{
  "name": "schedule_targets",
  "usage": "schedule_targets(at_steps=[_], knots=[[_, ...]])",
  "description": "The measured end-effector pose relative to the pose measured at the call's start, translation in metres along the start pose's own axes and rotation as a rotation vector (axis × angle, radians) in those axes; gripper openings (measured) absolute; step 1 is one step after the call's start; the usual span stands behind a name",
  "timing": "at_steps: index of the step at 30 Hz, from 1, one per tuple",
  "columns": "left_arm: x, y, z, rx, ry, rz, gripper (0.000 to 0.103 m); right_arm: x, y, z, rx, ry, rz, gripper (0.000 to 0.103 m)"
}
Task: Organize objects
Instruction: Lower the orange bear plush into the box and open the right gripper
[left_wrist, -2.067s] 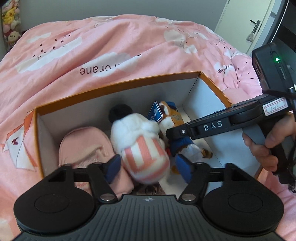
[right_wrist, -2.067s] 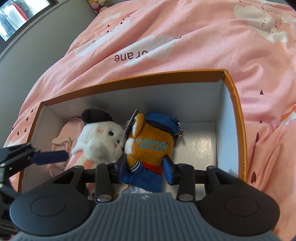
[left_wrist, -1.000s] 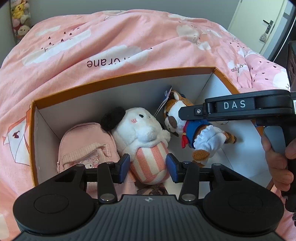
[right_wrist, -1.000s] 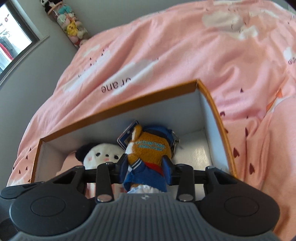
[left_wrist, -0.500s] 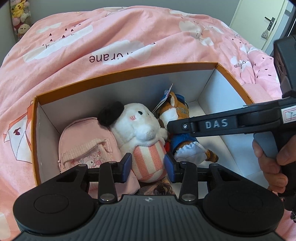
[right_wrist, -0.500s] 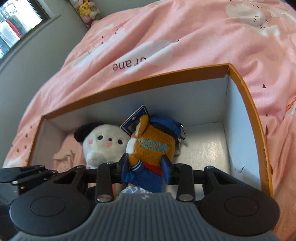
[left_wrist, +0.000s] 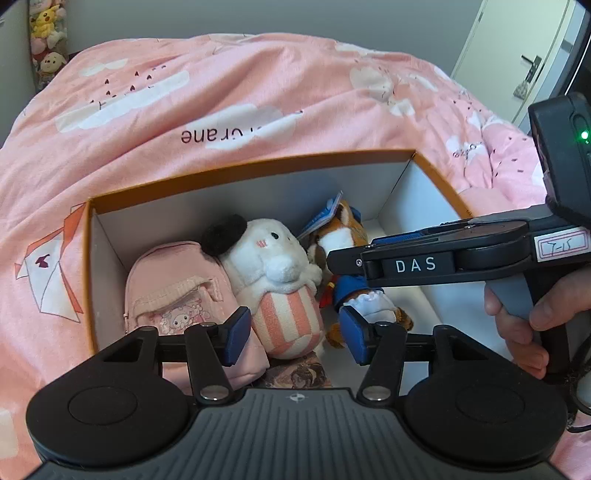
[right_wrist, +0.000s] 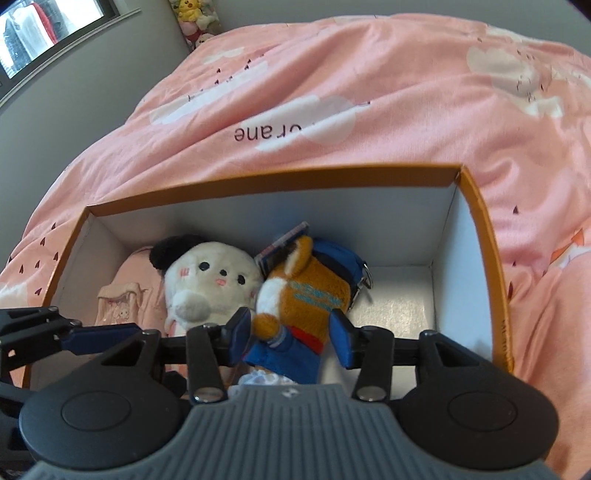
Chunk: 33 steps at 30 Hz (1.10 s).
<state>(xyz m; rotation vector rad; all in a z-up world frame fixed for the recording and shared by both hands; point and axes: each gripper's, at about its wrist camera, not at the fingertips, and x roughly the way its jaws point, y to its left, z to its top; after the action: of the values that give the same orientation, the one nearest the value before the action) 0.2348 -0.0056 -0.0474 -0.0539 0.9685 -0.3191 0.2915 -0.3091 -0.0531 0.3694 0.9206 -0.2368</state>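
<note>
- An orange box (left_wrist: 251, 170) with white inner walls sits on a pink bedspread (left_wrist: 221, 96); three soft things lie side by side inside it.
- The white plush (left_wrist: 273, 280) with a black ear and a pink-striped lower half lies in the middle of the box, its long axis running from the far wall toward the camera, head at the far end, face turned up.
- The left gripper (left_wrist: 293, 334) hangs over the plush's striped end; its jaws are opening, the blue pads stand on either side of the stripes, and I see a gap on both sides, so nothing is clamped.
- A pink mini backpack (left_wrist: 173, 295) lies against the box's left wall, touching the white plush, pocket side up.
- The orange dog plush (right_wrist: 306, 295) in a blue outfit lies just right of the white plush, pressed against it, head toward the far wall, back up in the right wrist view, a paper tag at its head.
- The right gripper (right_wrist: 291, 338) straddles the dog's blue lower half; its jaws are opening, the pads appear clear of the cloth.
- A hand (left_wrist: 524, 321) grips the right gripper's handle at the box's right side.
- The box floor right of the dog is bare white.
</note>
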Motion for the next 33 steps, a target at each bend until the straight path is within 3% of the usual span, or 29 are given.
schedule_targets(at_steps=[8, 14, 16, 23, 27, 33], knots=[[-0.016, -0.003, -0.006, -0.015, -0.019, -0.011, 0.067, -0.007, -0.001, -0.002, -0.021, 0.024, -0.058, 0.051], [-0.011, -0.006, -0.008, 0.003, -0.004, 0.016, 0.066, 0.000, -0.003, -0.010, -0.088, 0.077, -0.146, 0.040], [-0.009, -0.005, -0.007, 0.003, -0.002, 0.014, 0.066, 0.005, -0.008, -0.012, -0.072, 0.097, -0.129, 0.031], [-0.002, -0.005, -0.005, 0.015, 0.013, 0.022, 0.062, 0.012, -0.027, -0.007, 0.157, 0.084, -0.014, 0.028], [0.003, -0.004, -0.005, 0.015, 0.023, 0.020, 0.061, 0.016, -0.020, -0.009, 0.128, 0.086, 0.045, 0.027], [-0.002, -0.003, -0.011, -0.019, 0.009, 0.000, 0.061, 0.019, -0.014, -0.007, 0.095, 0.106, 0.024, 0.028]])
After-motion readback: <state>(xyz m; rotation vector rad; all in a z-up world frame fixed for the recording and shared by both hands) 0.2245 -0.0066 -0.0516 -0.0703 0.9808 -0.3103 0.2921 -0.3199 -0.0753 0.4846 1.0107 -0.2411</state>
